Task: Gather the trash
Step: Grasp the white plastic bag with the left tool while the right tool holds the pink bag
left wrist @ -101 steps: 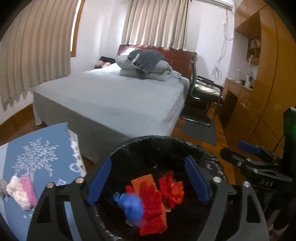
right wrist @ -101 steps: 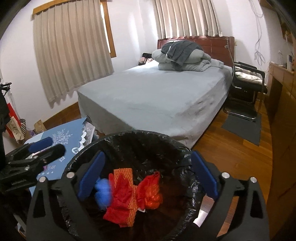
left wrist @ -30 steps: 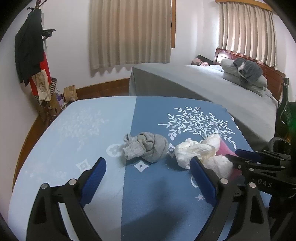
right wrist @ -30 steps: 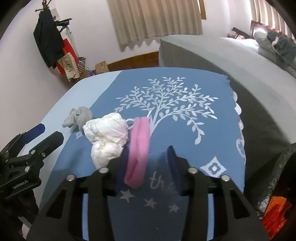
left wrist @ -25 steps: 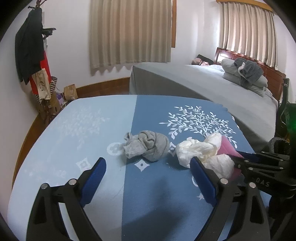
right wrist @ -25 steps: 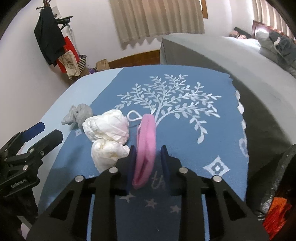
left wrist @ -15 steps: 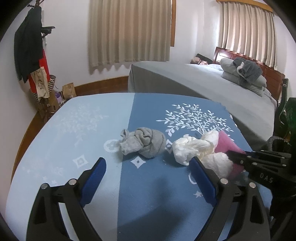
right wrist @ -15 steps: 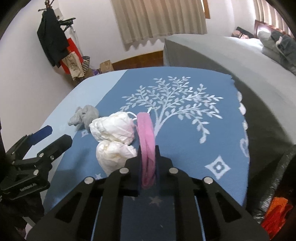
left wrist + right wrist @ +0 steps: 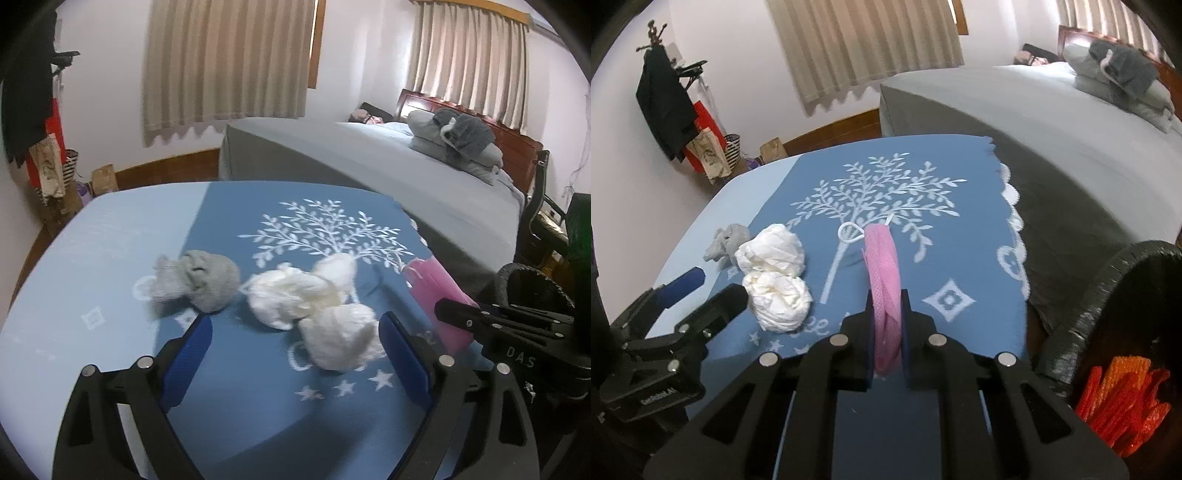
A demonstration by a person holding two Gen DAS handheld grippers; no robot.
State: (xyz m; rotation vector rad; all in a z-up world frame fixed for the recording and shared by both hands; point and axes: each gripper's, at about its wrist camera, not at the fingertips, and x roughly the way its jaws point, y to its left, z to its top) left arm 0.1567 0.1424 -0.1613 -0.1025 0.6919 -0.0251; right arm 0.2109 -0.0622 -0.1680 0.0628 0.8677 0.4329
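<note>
Pink mesh sleeve point(image 9: 884, 284) now lifted, "DAS"-marked jaws clamped.

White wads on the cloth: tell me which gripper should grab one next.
Left. The left gripper is open right in front of a white wad, while the right gripper is shut on the pink mesh.
</note>
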